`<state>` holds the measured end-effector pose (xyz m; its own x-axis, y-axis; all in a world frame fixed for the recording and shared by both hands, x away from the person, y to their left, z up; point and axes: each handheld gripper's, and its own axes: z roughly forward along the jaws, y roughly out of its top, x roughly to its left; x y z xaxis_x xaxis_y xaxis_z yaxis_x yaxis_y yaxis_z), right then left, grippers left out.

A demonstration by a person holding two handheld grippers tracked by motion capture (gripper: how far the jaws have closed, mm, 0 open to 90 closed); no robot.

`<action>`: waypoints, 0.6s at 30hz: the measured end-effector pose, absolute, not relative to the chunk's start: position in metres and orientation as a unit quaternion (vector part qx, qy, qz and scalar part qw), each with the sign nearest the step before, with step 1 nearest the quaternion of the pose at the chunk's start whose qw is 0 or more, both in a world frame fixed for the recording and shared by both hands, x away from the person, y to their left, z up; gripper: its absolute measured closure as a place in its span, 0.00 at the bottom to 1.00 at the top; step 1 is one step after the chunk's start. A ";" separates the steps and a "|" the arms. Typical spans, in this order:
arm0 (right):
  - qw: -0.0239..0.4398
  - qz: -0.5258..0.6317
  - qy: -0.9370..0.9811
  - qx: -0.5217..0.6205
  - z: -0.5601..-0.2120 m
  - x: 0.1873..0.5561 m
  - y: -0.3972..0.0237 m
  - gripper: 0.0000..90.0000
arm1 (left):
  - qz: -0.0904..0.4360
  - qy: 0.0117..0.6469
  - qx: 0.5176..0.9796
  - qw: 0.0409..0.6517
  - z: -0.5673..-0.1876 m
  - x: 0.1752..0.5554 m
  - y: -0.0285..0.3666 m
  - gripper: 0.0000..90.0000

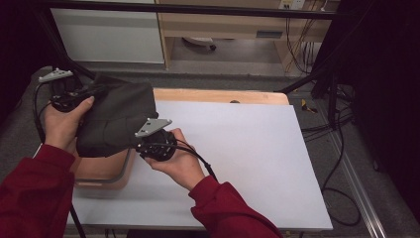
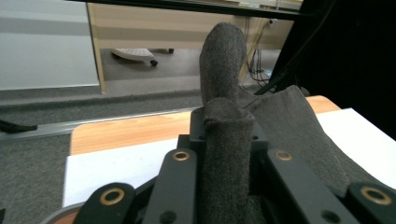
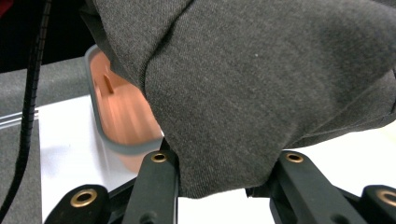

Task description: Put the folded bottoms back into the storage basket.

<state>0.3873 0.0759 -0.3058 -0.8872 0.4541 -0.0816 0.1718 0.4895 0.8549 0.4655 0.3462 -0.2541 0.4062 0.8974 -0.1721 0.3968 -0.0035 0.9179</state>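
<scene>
A dark grey folded cloth (image 1: 116, 119) hangs in the air over the table's left side, held between both grippers. My left gripper (image 1: 67, 94) is shut on the cloth's far left edge; in the left gripper view a fold of the cloth (image 2: 226, 140) stands pinched between the jaws. My right gripper (image 1: 154, 141) is shut on the near right corner, and in the right gripper view the cloth (image 3: 261, 88) drapes down between the jaws. Below the cloth sits an orange basket with a grey rim (image 1: 106, 171), also in the right gripper view as basket (image 3: 119, 119).
A white sheet (image 1: 237, 158) covers the wooden table (image 1: 218, 95). Cables (image 1: 341, 148) trail along the floor at the right. A black frame bar (image 1: 198, 9) crosses the back, with wooden furniture (image 1: 223, 25) behind it.
</scene>
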 end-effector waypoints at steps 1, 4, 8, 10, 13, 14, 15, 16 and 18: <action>0.148 0.471 0.850 0.184 -0.305 0.388 0.079 0.78 | 0.245 0.489 0.663 0.511 -0.253 0.466 0.350 0.88; 0.144 0.473 0.850 0.183 -0.304 0.390 0.086 0.78 | 0.250 0.491 0.665 0.504 -0.251 0.466 0.359 0.88; 0.137 0.474 0.851 0.179 -0.304 0.391 0.099 0.78 | 0.257 0.492 0.668 0.496 -0.250 0.464 0.368 0.88; 0.136 0.473 0.852 0.177 -0.304 0.392 0.101 0.78 | 0.257 0.495 0.668 0.493 -0.250 0.464 0.372 0.88; 0.134 0.470 0.855 0.176 -0.306 0.393 0.110 0.78 | 0.257 0.497 0.668 0.490 -0.252 0.464 0.378 0.88; 0.134 0.470 0.855 0.173 -0.306 0.393 0.112 0.78 | 0.257 0.498 0.668 0.490 -0.252 0.464 0.380 0.88; 0.132 0.470 0.855 0.175 -0.307 0.393 0.114 0.78 | 0.257 0.498 0.669 0.489 -0.253 0.464 0.382 0.88; 0.130 0.469 0.856 0.174 -0.308 0.394 0.116 0.78 | 0.256 0.499 0.669 0.488 -0.253 0.465 0.383 0.88; 0.130 0.469 0.856 0.174 -0.309 0.394 0.117 0.78 | 0.256 0.500 0.671 0.484 -0.255 0.465 0.386 0.88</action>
